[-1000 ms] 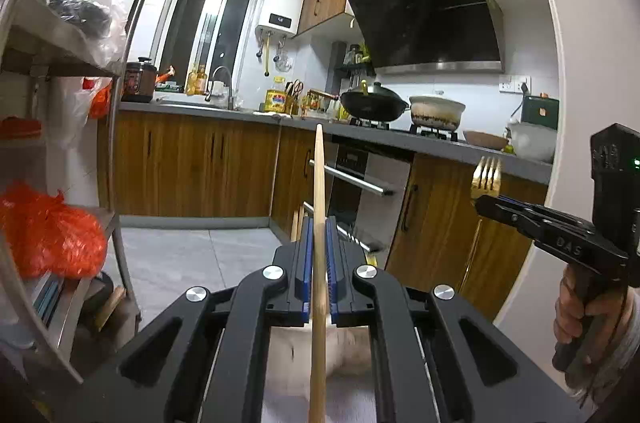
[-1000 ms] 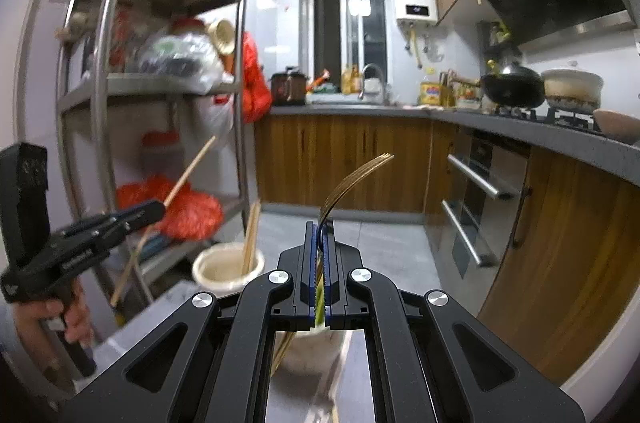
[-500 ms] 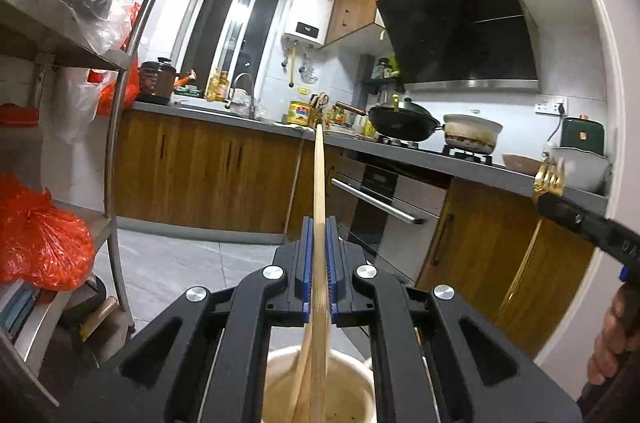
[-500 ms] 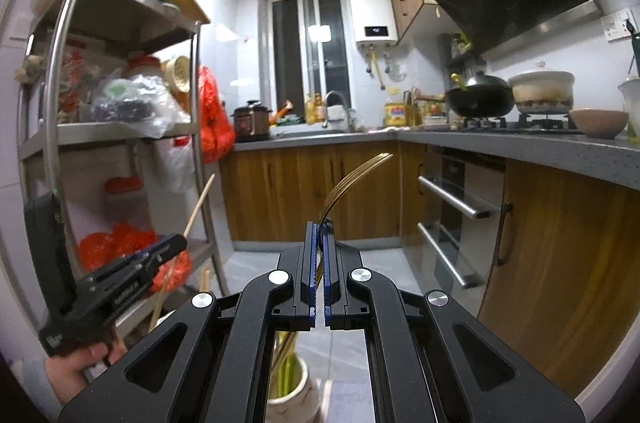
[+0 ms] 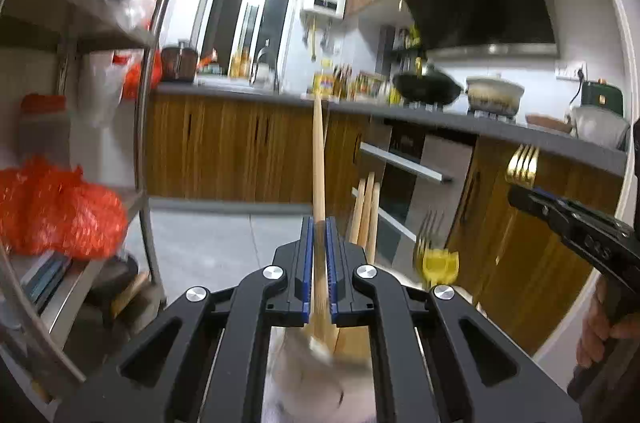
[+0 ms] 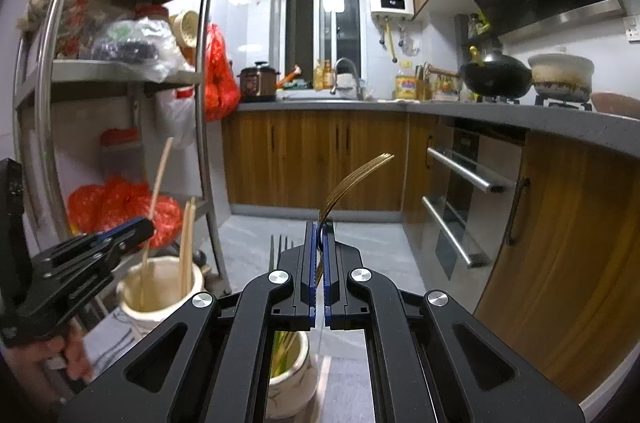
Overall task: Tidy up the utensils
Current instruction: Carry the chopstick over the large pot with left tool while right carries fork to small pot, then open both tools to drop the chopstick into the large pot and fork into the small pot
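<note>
So the left gripper (image 5: 319, 243) is clamping a wooden chopstick (image 5: 319, 159) between its blue pads, its lower end sitting down in a cream holder (image 6: 158, 293) next to a few other chopsticks (image 6: 186, 243). The right gripper (image 6: 320, 247) is pinching a gold fork (image 6: 352, 179) by the handle, tines curving up, right over a second ceramic holder (image 6: 290, 379) that's already got a fork (image 6: 282, 243) in it. Both holders are sitting side by side near the metal shelf rack (image 6: 48, 103).
</note>
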### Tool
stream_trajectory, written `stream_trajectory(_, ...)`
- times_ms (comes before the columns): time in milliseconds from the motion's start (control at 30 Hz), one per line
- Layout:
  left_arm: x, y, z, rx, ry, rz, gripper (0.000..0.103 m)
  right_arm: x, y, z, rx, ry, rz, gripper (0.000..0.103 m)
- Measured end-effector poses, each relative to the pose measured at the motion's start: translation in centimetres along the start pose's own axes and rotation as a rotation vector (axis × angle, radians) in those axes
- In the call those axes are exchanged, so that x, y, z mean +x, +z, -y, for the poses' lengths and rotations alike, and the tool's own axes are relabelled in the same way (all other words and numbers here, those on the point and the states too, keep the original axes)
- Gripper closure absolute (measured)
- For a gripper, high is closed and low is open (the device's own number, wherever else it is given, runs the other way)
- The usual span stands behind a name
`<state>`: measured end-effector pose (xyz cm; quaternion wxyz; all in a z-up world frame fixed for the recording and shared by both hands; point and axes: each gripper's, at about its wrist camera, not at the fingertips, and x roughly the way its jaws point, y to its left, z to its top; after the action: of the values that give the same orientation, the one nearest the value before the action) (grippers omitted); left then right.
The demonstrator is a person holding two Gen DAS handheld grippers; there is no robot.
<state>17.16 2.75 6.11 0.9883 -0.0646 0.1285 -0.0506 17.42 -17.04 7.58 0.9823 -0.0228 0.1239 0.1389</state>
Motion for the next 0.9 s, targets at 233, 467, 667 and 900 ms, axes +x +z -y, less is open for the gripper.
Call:
stream_trajectory(233,-0.4,-1.2,-0.6,0.011,0.012,-0.093,0.097,1.1,-0.4,0.1,0.008,0.007,-0.054,0.099)
stream_trajectory(467,0.1,-0.8,-0.4,0.036,0.041,-0.117,0.096,2.5,-0.7,0.2,0.017,0.024,-0.116,0.099)
stream_trajectory(667,-0.8,-0.2,-0.9,0.023,0.054,-0.132,0.075,3.0,-1.2,0.2,0.026,0.014,-0.140,0.099)
stream_trajectory(900,-2.5,-0.3,-0.7,0.039,0.055,-0.144,0.067,3.1,-1.3,-0.2,0.006,0.002,-0.147,0.099)
